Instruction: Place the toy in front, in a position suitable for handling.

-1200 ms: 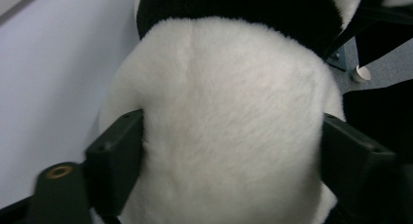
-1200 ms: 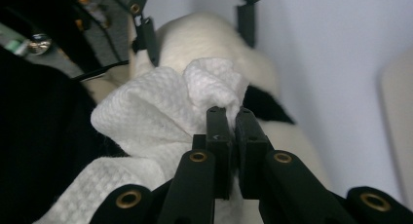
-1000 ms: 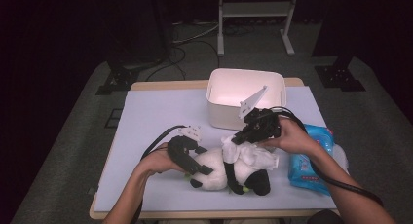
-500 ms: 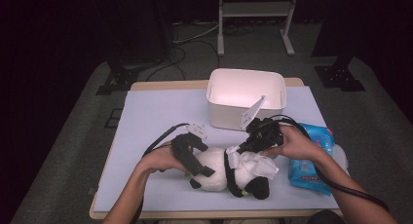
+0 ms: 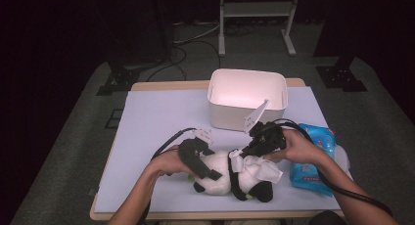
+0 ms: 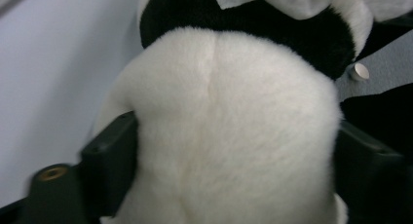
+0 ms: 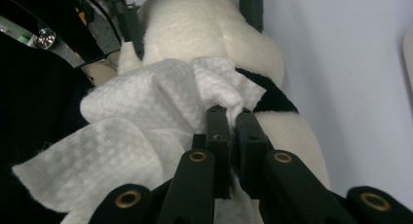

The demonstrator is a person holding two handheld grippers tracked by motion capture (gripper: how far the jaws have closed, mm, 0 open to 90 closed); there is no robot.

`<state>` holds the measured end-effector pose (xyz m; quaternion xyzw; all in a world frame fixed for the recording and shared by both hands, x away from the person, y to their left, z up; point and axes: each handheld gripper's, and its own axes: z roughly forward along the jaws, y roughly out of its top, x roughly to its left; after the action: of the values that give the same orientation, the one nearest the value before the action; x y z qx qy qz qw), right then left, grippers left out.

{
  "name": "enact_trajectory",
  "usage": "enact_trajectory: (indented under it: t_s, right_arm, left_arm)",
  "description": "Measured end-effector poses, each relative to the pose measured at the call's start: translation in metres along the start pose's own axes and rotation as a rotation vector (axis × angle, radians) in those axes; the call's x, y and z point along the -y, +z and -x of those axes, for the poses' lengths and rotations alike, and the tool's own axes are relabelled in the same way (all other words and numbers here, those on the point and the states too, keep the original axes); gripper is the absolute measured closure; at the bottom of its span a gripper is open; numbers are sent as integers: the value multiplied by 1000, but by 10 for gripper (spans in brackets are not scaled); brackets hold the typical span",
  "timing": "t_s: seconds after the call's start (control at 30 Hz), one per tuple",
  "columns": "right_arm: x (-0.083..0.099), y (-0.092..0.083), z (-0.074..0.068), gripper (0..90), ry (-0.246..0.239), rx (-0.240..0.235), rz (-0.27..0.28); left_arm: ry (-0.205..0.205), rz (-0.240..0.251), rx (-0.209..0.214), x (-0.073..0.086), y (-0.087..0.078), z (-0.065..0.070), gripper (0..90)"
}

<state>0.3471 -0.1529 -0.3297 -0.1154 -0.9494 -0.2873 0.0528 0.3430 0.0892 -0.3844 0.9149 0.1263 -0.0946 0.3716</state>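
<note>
A black-and-white panda plush lies on the table's near side. My left gripper reaches over its white body; the black fingers press the fur on both sides, and the jaws have just been closing on it. My right gripper is shut on a white wipe, pinched at a fold. The rest of the wipe drapes over the plush near its black band.
A white open bin stands behind the plush at the back of the pale table cover. A blue wipe pack lies at the right, under the person's right forearm. Cables trail from both grippers.
My right gripper has sunk a little with the wipe, which now lies spread on the plush. My left gripper has stayed on the plush's body.
</note>
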Motion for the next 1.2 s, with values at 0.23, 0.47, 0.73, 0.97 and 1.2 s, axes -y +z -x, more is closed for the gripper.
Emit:
enact_trajectory:
  t_s: [0.23,0.47,0.73,0.97,1.2]
  right_arm:
    - [-4,-11,4,858,6,16,36]
    - [-12,-20,11,857,15,66,50]
    - [-20,-20,20,857,17,96,45]
    - [-9,-3,17,859,13,48,-3]
    - [1,-2,12,859,18,37,15]
  left_arm:
    - [66,29,-75,-9,-17,4,298]
    - [144,17,-192,-24,-29,5,317]
    - [189,-1,-280,-27,-30,3,309]
    - [144,21,-219,-7,-16,3,153]
    - [105,110,-213,4,-28,7,96]
